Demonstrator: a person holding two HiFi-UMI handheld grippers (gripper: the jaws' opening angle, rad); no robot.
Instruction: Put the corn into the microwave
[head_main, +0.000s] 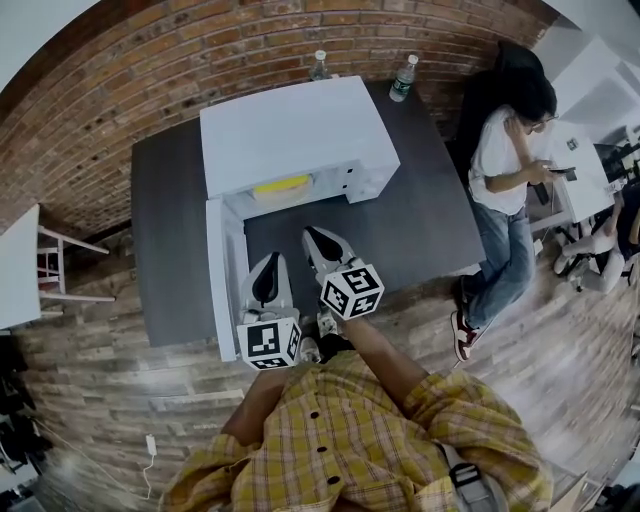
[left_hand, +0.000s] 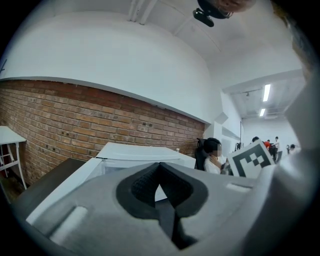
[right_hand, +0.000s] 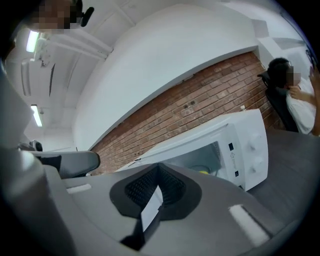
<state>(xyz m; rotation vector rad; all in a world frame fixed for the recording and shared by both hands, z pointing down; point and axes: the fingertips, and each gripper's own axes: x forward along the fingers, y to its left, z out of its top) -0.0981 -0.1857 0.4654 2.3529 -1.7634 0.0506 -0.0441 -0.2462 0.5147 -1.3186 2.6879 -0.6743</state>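
The white microwave (head_main: 300, 130) stands on a dark table (head_main: 170, 220) with its door (head_main: 226, 275) swung open to the left. The yellow corn (head_main: 282, 186) lies inside the cavity and shows as a small yellow spot (right_hand: 204, 171) in the right gripper view. Both grippers hover in front of the opening, away from the corn. My left gripper (head_main: 269, 262) is beside the open door, jaws closed with nothing in them (left_hand: 160, 184). My right gripper (head_main: 313, 238) is slightly further forward, also shut and empty (right_hand: 157, 192).
Two water bottles (head_main: 319, 65) (head_main: 403, 77) stand behind the microwave against the brick wall. A seated person (head_main: 510, 150) is at the table's right end. A white side table (head_main: 20, 270) stands to the left. The microwave's control panel (right_hand: 250, 147) is on its right side.
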